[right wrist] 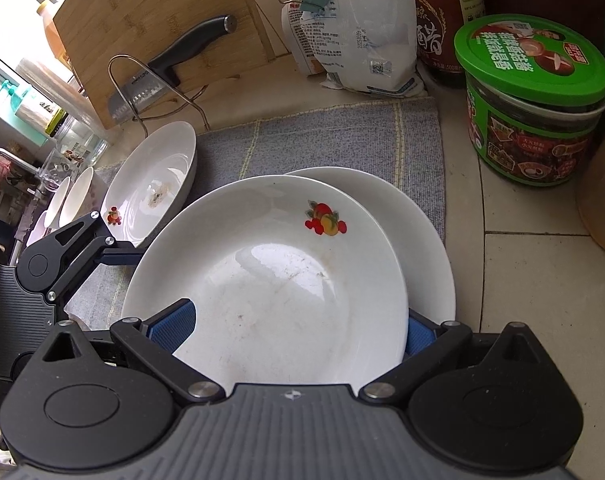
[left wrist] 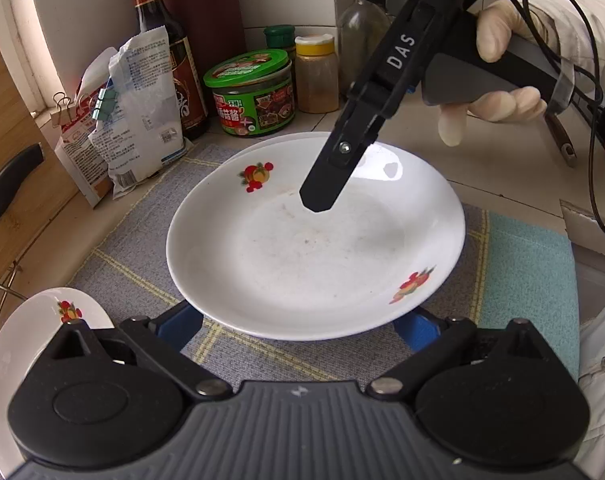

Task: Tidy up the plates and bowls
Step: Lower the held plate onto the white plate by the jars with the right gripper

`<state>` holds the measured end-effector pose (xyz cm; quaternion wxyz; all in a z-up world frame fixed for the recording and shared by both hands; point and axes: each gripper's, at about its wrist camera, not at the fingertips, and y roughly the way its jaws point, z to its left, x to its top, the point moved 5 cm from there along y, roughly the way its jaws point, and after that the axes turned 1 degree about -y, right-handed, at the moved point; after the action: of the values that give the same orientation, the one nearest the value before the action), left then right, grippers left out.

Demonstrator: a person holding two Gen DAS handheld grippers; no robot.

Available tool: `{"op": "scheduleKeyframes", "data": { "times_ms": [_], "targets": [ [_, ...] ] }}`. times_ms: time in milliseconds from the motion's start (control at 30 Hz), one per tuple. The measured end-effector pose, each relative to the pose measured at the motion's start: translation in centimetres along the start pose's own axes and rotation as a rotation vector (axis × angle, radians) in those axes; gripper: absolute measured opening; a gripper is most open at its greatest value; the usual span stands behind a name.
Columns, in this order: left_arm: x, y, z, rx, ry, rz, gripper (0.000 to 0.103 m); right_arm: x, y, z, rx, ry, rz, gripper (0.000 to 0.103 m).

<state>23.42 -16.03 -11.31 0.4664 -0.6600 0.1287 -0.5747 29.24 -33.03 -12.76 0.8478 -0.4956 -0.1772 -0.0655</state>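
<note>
Left claw [left wrist: 302, 328]: wide, astride top plate [left wrist: 314, 240]. Right claw [right wrist: 298, 332]: wide, astride same plate, stacked on lower plate [right wrist: 426, 240].

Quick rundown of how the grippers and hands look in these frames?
Both grippers are black linkage arms on a ribbed grey body, with blue finger pads. The right gripper has "DAS" in white on its arm, a grey handle and black cables trailing off. The right hand wears a pale glove and a light sleeve.
</note>
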Motion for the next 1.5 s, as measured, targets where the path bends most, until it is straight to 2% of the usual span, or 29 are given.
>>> {"op": "scheduleKeyframes", "data": {
  "times_ms": [700,1033,1500],
  "targets": [
    [0.1,-0.4,-0.3,0.023,0.046,-0.019,0.100,-0.9,-1.0,-0.1,-0.021,0.006,-0.005,0.103],
    [0.2,-0.2,-0.2,0.020,0.025,-0.023,0.100,-1.2,-1.7,0.1,-0.039,0.007,-0.022,0.103],
    [0.3,0.0,-0.3,0.011,-0.034,-0.019,0.100,-1.8,-2.3,1.3,-0.147,-0.023,0.001,0.103]
  ]
}}
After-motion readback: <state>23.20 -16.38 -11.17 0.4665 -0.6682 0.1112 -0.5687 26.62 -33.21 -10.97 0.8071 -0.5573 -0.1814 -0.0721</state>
